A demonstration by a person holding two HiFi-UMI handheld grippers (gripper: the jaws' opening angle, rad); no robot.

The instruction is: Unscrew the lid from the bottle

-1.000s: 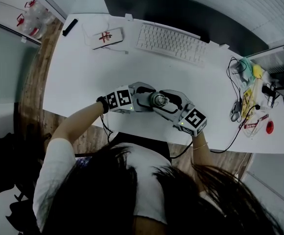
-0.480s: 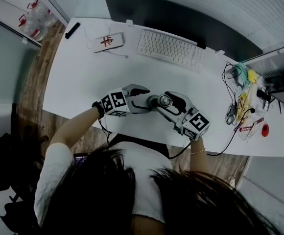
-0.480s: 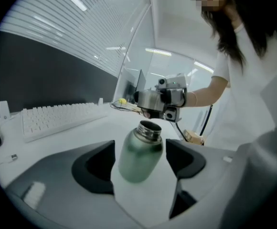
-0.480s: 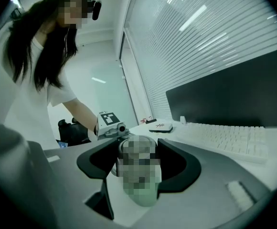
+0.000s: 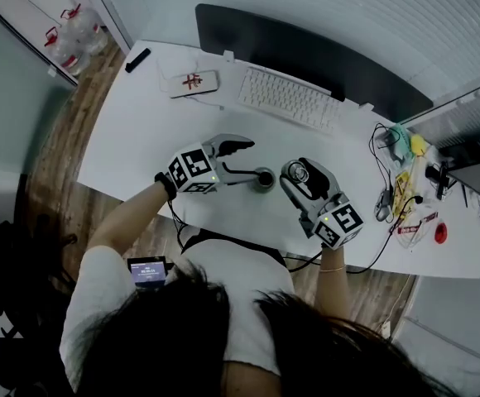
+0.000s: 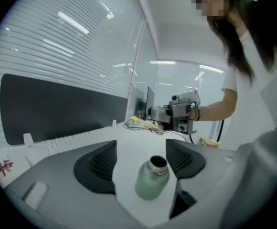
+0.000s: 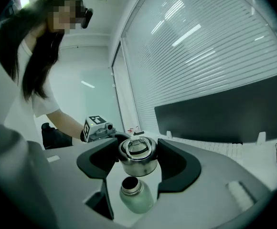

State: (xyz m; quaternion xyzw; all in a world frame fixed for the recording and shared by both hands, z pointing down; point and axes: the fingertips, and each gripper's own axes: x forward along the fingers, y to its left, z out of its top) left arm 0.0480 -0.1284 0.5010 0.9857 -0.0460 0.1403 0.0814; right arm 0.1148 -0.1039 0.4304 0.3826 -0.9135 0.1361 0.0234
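- The bottle stands upright on the white desk, near the front edge, with its mouth open and the lid already off.
- The lid (shiny metal, with a loop on top) is in the air above and a little to one side of the bottle's mouth, clear of the neck.
- The right gripper has the lid clamped, a finger pressed on each side of it.
- The left gripper holds nothing and its fingers are spread wide. The bottle shows low between them; bare desk is visible between it and one pad, and it sits close by the other.
- In the head view the two grippers face each other across the bottle, the left one's nearer finger reaching up to it.
- Further back on the desk lie a keyboard and a small white box, with a dark monitor behind them.
- A tangle of cables lies at the desk's right end.
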